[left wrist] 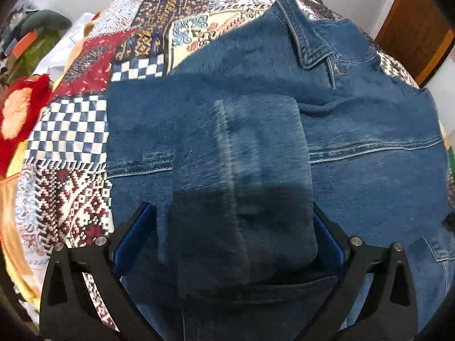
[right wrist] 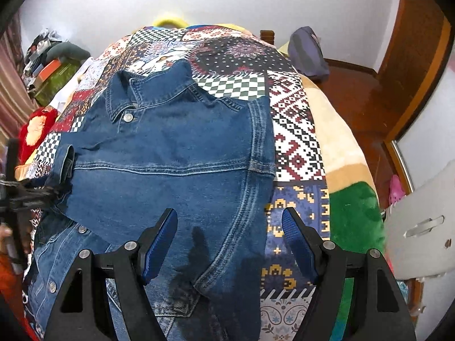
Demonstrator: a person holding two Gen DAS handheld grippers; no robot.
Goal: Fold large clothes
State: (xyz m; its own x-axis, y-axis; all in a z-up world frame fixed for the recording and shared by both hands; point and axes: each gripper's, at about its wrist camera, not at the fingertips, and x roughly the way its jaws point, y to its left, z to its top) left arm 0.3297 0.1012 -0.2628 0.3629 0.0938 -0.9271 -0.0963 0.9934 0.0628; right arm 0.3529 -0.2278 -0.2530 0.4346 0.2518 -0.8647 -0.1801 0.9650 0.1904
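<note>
The denim jacket (right wrist: 170, 147) on the bed (right wrist: 295, 130) looks heavy and stiff; best gripped at seams. The left gripper (left wrist: 236, 233) stands wide open around the folded sleeve (left wrist: 241, 176); the right gripper (right wrist: 230, 241) hangs open, empty.

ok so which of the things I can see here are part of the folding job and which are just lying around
Part of the job:
- denim jacket
- its sleeve cuff, between the left gripper's open jaws
- right gripper, open above the jacket
- patchwork bedspread the jacket lies on

Just lying about:
- red fluffy item
- purple bag
- clutter pile
- green blanket
</note>
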